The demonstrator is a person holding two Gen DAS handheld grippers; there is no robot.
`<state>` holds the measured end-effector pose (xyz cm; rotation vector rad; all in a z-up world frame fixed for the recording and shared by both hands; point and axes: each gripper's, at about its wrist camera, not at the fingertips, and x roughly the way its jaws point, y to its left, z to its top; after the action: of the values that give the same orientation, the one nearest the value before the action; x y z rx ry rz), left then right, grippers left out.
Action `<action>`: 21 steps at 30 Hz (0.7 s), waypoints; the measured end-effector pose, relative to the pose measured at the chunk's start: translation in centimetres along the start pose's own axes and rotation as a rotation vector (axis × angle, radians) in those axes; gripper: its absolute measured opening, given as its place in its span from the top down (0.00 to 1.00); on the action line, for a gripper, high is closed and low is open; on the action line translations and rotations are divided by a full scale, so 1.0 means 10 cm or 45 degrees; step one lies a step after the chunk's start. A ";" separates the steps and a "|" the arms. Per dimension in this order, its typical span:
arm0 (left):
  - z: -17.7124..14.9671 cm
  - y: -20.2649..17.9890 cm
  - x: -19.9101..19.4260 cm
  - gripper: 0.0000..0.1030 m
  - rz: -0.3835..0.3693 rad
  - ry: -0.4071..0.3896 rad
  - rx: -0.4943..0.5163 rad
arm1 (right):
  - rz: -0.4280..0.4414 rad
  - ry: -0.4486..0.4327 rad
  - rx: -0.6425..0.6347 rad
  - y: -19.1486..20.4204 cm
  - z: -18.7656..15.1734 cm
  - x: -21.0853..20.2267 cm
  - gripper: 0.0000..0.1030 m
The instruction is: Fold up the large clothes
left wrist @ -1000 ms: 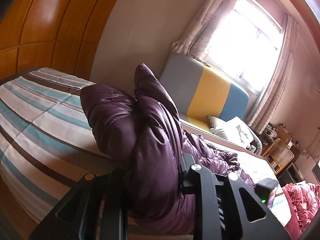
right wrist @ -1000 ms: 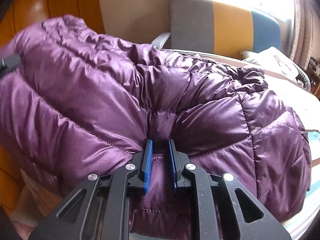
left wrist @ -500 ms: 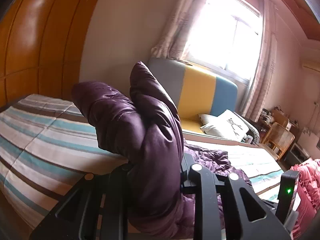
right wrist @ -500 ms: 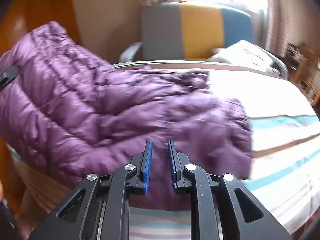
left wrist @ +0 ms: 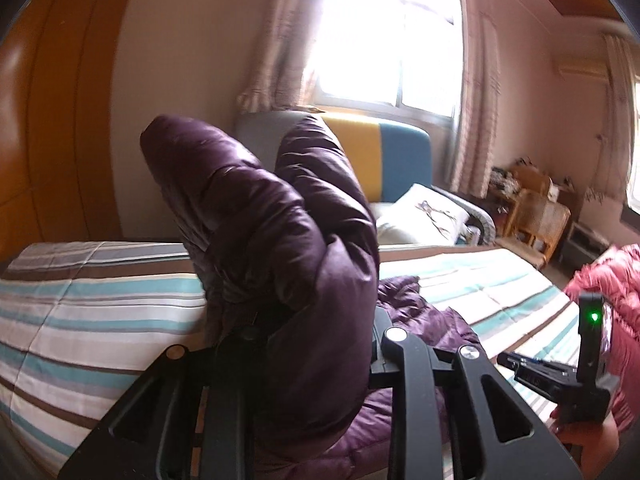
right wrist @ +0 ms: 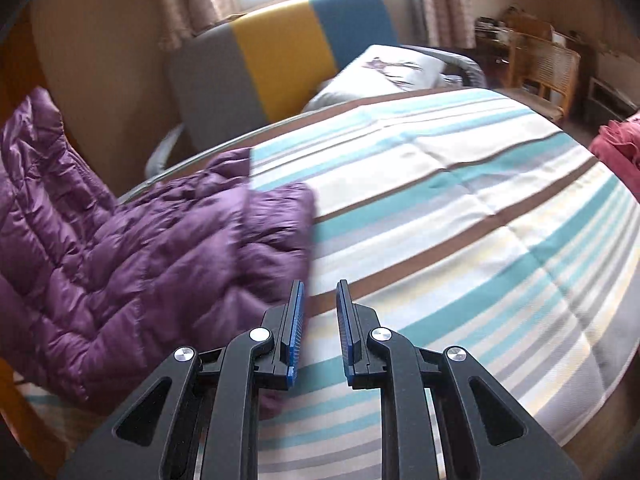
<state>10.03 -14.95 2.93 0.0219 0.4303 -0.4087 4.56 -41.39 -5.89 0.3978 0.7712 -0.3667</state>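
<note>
left gripper (left wrist: pixel 316 344) clamped on a thick fold of the purple down jacket (left wrist: pixel 280 240); puffy fabric bulges up between and above its fingers, hiding the pads, and stands tall in front of the lens. the rest of the jacket trails down behind the fold onto the striped bedcover (left wrist: pixel 80 308), crumpled.

right wrist view: right gripper (right wrist: pixel 319 320) empty. its blue-padded fingers (right wrist: pixel 297 320) stand a narrow gap apart with only bedcover showing between them; nothing is pinched. the left finger sits just beside the jacket's near edge, and whether it touches the fabric cannot be told because of blur. here the jacket (right wrist: pixel 140 248) lies heaped on the left part of the bed, one portion rising up at the far left of the view. the right side of the bedcover (right wrist: pixel 460 220) is bare stripes: teal, brown, grey, cream.

in the left wrist view the right gripper's body (left wrist: pixel 580 364) shows at lower right, green light on, held by a hand (left wrist: pixel 584 436) at the frame edge.

beyond the bed: an armchair (right wrist: pixel 280 52) in grey, yellow and blue panels with a white cushion (right wrist: pixel 384 72) on the seat, under a curtained window (left wrist: pixel 384 36). wicker furniture (right wrist: pixel 548 64) in the far corner. a pink-red quilted item (right wrist: pixel 616 148) at the bed's right edge.
</note>
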 end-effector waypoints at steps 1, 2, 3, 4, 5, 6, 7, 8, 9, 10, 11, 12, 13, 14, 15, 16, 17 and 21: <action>0.00 -0.06 0.01 0.76 -0.010 0.005 0.012 | -0.008 0.005 0.007 -0.03 0.00 0.00 0.84; 0.00 -0.13 0.04 0.76 -0.023 0.013 0.032 | -0.011 0.011 0.021 -0.06 0.00 0.01 0.84; 0.01 -0.21 0.08 0.76 -0.036 0.019 0.051 | -0.008 0.013 0.041 -0.10 0.00 0.02 0.84; -0.01 -0.27 0.10 0.76 -0.051 0.026 0.069 | -0.006 0.013 0.055 -0.12 0.00 0.01 0.84; -0.04 -0.34 0.13 0.76 -0.070 0.039 0.089 | -0.004 0.014 0.061 -0.14 0.01 0.02 0.84; -0.06 -0.41 0.16 0.76 -0.088 0.052 0.103 | 0.001 0.015 0.067 -0.15 0.01 0.02 0.84; -0.09 -0.47 0.19 0.76 -0.107 0.067 0.116 | 0.005 0.013 0.073 -0.16 0.01 0.01 0.84; -0.12 -0.53 0.23 0.76 -0.118 0.083 0.131 | 0.007 0.011 0.076 -0.19 0.02 0.00 0.84; -0.15 -0.59 0.26 0.76 -0.125 0.094 0.147 | 0.011 0.009 0.079 -0.21 0.03 -0.01 0.84; -0.18 -0.65 0.30 0.76 -0.136 0.107 0.167 | 0.014 0.006 0.086 -0.23 0.04 -0.01 0.84; -0.20 -0.68 0.33 0.76 -0.142 0.118 0.180 | 0.014 0.004 0.092 -0.24 0.04 -0.03 0.84; -0.23 -0.74 0.37 0.76 -0.150 0.133 0.195 | 0.013 0.003 0.099 -0.26 0.05 -0.03 0.84; -0.24 -0.81 0.43 0.76 -0.160 0.148 0.203 | 0.011 0.002 0.107 -0.29 0.05 -0.04 0.84; -0.26 -0.86 0.47 0.76 -0.169 0.163 0.211 | 0.007 0.002 0.113 -0.29 0.05 -0.04 0.84; -0.27 -0.93 0.50 0.76 -0.177 0.174 0.217 | 0.004 0.000 0.122 -0.32 0.06 -0.04 0.84; -0.29 -0.96 0.53 0.76 -0.187 0.184 0.222 | 0.001 -0.003 0.134 -0.35 0.07 -0.05 0.84; -0.31 -1.02 0.58 0.76 -0.203 0.204 0.232 | -0.002 -0.003 0.143 -0.37 0.08 -0.05 0.84; -0.43 -1.22 0.73 0.76 -0.253 0.277 0.278 | -0.007 -0.007 0.185 -0.47 0.09 -0.05 0.84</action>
<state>9.62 -28.43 -3.19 0.2387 0.6034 -0.6513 2.61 -45.80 -5.88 0.5311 0.7430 -0.4307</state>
